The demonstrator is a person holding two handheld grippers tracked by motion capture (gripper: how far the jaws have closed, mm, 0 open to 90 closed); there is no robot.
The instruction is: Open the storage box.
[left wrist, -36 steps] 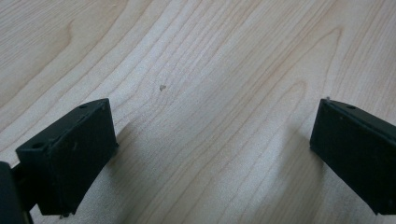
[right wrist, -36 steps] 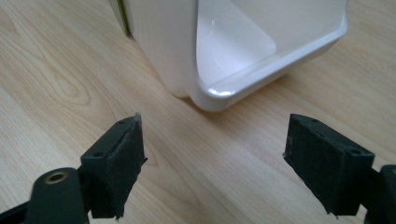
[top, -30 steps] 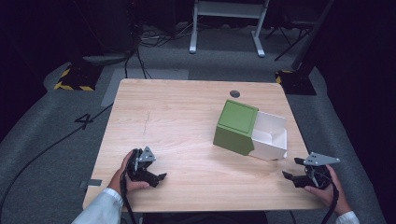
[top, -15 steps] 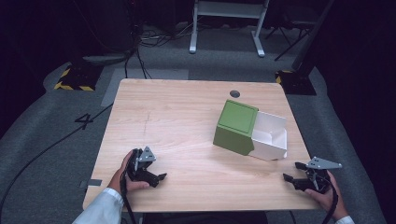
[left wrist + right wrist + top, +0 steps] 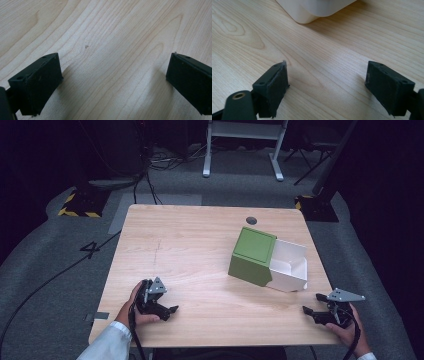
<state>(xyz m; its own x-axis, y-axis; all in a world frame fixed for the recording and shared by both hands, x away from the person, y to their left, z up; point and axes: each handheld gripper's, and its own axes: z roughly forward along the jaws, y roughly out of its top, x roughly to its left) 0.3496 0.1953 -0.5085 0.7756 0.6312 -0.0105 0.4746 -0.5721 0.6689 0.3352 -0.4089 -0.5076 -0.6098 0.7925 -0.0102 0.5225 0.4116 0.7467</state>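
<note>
From the high view, I saw the wooden bench [image 5: 200, 250] with a green box [image 5: 252, 256] on its right half, and a white tray [image 5: 289, 266] stuck out of the box's right side. A small dark round spot [image 5: 251, 220] lay near the far edge of the bench. The left claw [image 5: 167, 310] rested on the bench near the front left corner, held by the left hand [image 5: 135, 307] in a white sleeve [image 5: 107, 342]. The right claw [image 5: 312, 307] was at the front right corner, held by the right hand [image 5: 347, 330], near the tray but not touching it.

From the left gripper view, I saw the left claw [image 5: 113, 82] spread wide and released, with bare wood [image 5: 112, 37] between its jaws.

From the right gripper view, the right claw [image 5: 325, 86] was also wide apart and grasped nothing. A rounded white corner of the tray [image 5: 312, 8] stood ahead of it, well apart from the jaws.
</note>
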